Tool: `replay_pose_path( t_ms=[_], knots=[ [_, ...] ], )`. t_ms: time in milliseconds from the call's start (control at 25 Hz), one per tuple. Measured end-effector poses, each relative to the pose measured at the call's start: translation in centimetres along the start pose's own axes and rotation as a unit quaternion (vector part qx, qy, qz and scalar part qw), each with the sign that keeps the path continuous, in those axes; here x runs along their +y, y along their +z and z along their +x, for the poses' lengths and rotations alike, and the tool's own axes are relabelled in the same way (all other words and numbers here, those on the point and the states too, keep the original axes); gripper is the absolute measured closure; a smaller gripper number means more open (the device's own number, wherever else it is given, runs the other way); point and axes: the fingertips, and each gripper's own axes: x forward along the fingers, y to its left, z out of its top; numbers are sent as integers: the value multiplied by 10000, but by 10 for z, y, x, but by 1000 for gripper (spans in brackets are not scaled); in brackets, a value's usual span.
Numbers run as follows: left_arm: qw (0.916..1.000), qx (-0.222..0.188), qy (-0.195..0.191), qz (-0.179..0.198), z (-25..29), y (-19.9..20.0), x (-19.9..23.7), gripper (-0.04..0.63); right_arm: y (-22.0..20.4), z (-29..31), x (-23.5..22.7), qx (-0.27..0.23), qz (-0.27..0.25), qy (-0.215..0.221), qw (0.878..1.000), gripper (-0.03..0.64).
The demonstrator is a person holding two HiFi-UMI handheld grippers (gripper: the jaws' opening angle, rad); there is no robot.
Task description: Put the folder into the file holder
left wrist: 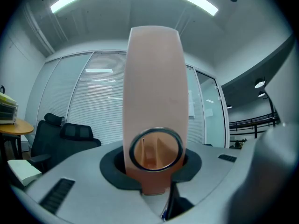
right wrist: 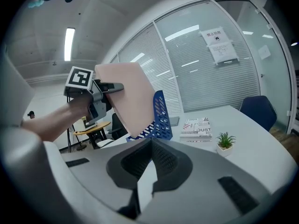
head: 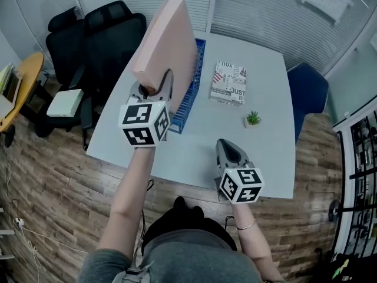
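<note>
A thick pink folder (head: 168, 43) is held up in the air, spine toward me, with my left gripper (head: 154, 90) shut on its lower spine end. In the left gripper view the folder (left wrist: 154, 87) rises straight up between the jaws, its metal finger ring (left wrist: 155, 149) facing the camera. The blue mesh file holder (head: 187, 93) stands on the white table (head: 259, 63) just right of the folder; its lower part is hidden behind it. My right gripper (head: 227, 149) hovers near the table's front edge, shut with nothing in it. The right gripper view shows the folder (right wrist: 128, 101) beside the file holder (right wrist: 161, 118).
A printed book (head: 228, 82) lies right of the file holder, and a small potted plant (head: 253, 119) stands beyond it. Black office chairs (head: 103, 34) crowd the table's left side; a blue chair (head: 307, 90) is at the right. Glass walls with blinds run behind.
</note>
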Motion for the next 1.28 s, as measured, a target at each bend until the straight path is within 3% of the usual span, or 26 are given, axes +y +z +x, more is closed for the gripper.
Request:
replay_pose_path(
  t_ms=[1280],
  knots=[
    [9913,1278,20,306,32,-112,-13,460,-17,2,-11,180,258,-316,9990,611]
  ],
)
